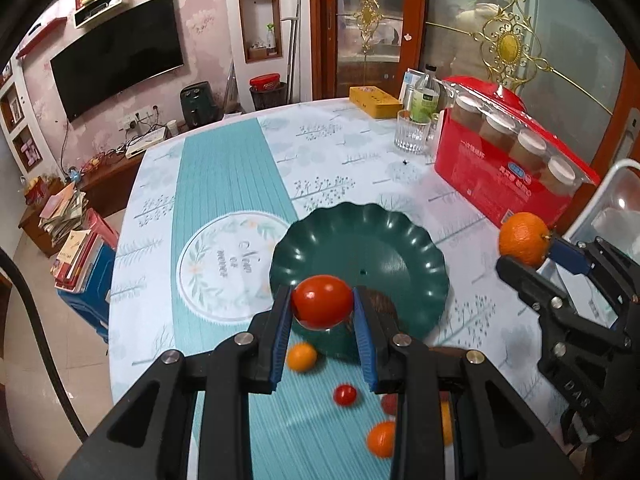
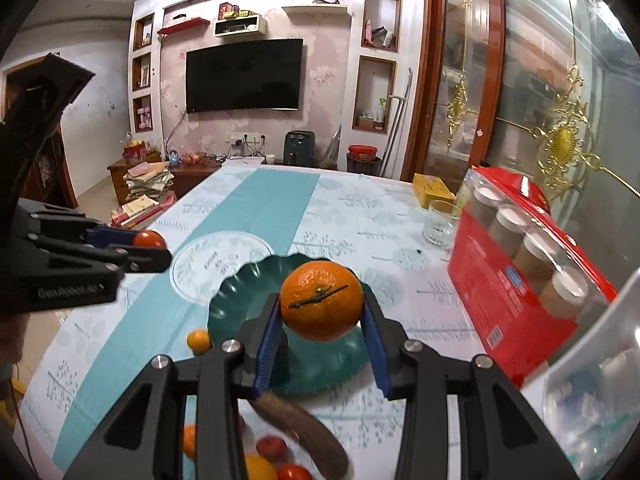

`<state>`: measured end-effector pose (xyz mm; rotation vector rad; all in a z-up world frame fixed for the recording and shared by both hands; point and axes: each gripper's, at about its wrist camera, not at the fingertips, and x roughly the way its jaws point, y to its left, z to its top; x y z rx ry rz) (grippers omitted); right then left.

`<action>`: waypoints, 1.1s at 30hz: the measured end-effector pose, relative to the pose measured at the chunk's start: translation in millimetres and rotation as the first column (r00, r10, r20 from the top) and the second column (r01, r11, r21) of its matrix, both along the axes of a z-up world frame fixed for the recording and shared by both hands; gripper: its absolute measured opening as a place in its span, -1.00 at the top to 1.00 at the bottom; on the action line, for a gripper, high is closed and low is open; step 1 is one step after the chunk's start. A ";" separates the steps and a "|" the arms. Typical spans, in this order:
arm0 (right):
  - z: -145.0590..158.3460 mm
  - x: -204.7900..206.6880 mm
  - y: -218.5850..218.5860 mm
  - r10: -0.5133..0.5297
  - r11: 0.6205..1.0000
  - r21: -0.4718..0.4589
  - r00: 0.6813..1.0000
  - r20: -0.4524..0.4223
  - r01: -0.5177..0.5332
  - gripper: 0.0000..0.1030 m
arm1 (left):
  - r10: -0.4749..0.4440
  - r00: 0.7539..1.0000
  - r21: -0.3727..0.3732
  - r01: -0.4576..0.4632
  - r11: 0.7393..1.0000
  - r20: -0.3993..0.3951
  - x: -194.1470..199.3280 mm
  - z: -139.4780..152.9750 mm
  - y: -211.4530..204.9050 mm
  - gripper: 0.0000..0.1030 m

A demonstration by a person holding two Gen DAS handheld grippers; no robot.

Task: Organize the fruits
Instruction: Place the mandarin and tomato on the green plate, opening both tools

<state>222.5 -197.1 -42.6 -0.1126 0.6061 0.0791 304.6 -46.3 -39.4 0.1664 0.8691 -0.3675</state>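
My left gripper (image 1: 322,305) is shut on a red tomato (image 1: 322,300) and holds it above the near rim of the dark green scalloped plate (image 1: 396,248). My right gripper (image 2: 320,312) is shut on a large orange (image 2: 321,300) above the same plate (image 2: 228,304). The right gripper with its orange (image 1: 524,238) shows at the right of the left wrist view. The left gripper with the tomato (image 2: 149,239) shows at the left of the right wrist view. Loose fruit lies on the table near me: a small yellow-orange fruit (image 1: 301,357), a cherry tomato (image 1: 345,395), a small orange (image 1: 381,438).
A red box of jars (image 1: 504,160) stands at the table's right, with a drinking glass (image 1: 411,132), a bottle (image 1: 425,98) and a yellow box (image 1: 374,101) behind. A brown oblong thing (image 2: 304,428) lies near the plate. A clear container (image 2: 592,380) is at far right.
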 end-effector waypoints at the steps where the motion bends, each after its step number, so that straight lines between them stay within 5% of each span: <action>1: -1.5 4.8 0.0 0.000 1.000 0.004 1.000 -0.003 0.000 0.22 | -0.003 1.000 -0.007 0.003 1.000 -0.005 4.4 -1.8 -2.0 0.45; 21: -108.5 65.8 -7.9 -0.001 0.995 0.096 0.973 -0.233 0.024 0.22 | 0.048 0.976 -0.170 -0.085 0.982 -0.211 73.5 -115.9 13.9 0.45; 30: -127.0 72.3 -2.0 0.001 0.991 0.125 0.959 -0.282 0.036 0.22 | 0.068 0.966 -0.191 -0.118 0.974 -0.248 77.9 -131.8 20.6 0.41; 33: -124.0 72.7 -5.1 -0.016 0.987 0.148 0.959 -0.284 0.060 0.11 | 0.078 0.968 -0.190 -0.125 0.974 -0.238 75.5 -126.4 22.3 0.15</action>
